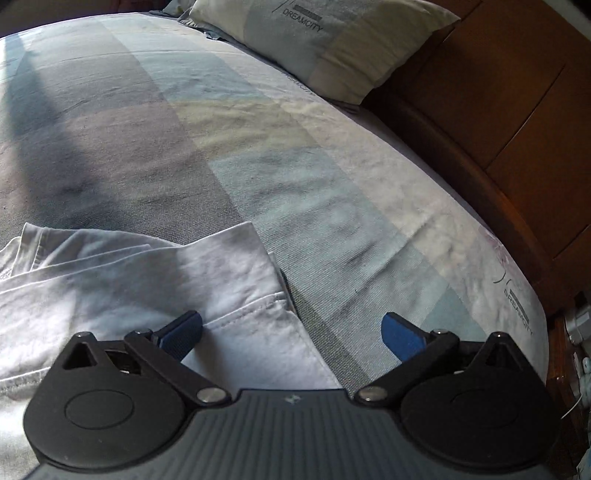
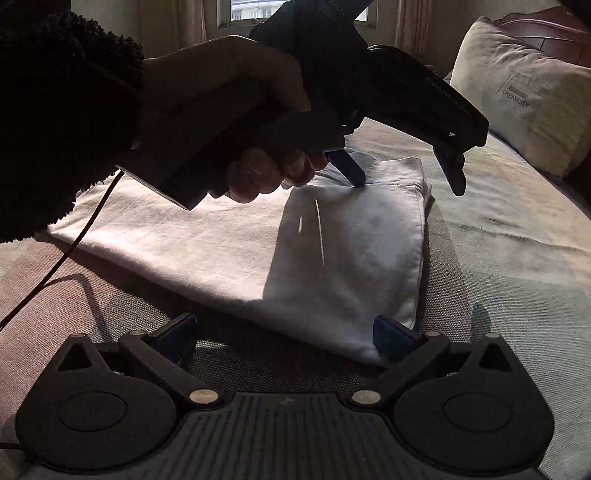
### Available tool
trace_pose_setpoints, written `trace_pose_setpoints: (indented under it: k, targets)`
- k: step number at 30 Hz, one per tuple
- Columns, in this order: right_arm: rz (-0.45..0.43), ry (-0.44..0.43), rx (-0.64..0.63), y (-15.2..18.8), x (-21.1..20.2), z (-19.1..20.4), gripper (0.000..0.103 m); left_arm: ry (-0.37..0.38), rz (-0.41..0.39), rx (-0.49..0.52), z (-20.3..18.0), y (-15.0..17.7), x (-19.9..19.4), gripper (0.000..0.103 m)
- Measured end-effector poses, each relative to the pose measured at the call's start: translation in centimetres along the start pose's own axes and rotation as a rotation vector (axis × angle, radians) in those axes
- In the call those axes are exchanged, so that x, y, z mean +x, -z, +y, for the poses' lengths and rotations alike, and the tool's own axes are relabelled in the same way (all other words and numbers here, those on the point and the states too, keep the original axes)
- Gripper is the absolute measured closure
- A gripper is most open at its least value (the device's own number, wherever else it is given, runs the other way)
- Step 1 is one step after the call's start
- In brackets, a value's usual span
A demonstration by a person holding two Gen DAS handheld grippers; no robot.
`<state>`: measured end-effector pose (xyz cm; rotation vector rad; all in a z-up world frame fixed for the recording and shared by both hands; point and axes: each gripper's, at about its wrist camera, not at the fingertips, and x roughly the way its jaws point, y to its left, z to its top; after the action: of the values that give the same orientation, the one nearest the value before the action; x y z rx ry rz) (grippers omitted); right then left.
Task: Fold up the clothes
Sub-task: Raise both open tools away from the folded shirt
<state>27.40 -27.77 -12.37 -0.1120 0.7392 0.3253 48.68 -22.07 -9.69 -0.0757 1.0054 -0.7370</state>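
Observation:
A white garment lies folded flat on the striped bedsheet. My left gripper is open at the garment's hemmed corner, with its left pad over the cloth and its right pad over bare sheet. In the right wrist view the garment spreads across the middle, and a hand in a dark fuzzy sleeve holds the left gripper open at its far edge, one blue fingertip touching the cloth. My right gripper is open at the near edge, with its right pad against the folded corner. Neither holds anything.
A pale pillow printed DREAMCITY leans against the wooden headboard; it also shows as the pillow at right. A thin cable hangs from the left gripper across the bed. A window is behind.

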Motion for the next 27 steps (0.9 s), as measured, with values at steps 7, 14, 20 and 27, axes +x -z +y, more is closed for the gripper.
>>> trace_pose_setpoints:
  k: [7, 14, 20, 27]
  targets:
    - [0.042, -0.004, -0.009, -0.9, 0.0, 0.1, 0.000, -0.074, 0.010, 0.047, -1.5, 0.6, -5.3, 0.001]
    - [-0.003, -0.038, 0.077, -1.9, -1.7, -0.7, 0.000, -0.249, -0.050, 0.029, -1.1, 2.8, -16.8, 0.001]
    - [-0.032, -0.092, 0.148, -3.2, -2.0, -0.6, 0.000, -0.346, -0.067, -0.089, 2.1, 8.9, -20.9, 0.001]
    - [-0.031, -0.127, 0.184, -4.3, -1.3, 0.5, 0.000, -0.440, -0.049, -0.264, 7.7, 18.0, -19.4, 0.001]
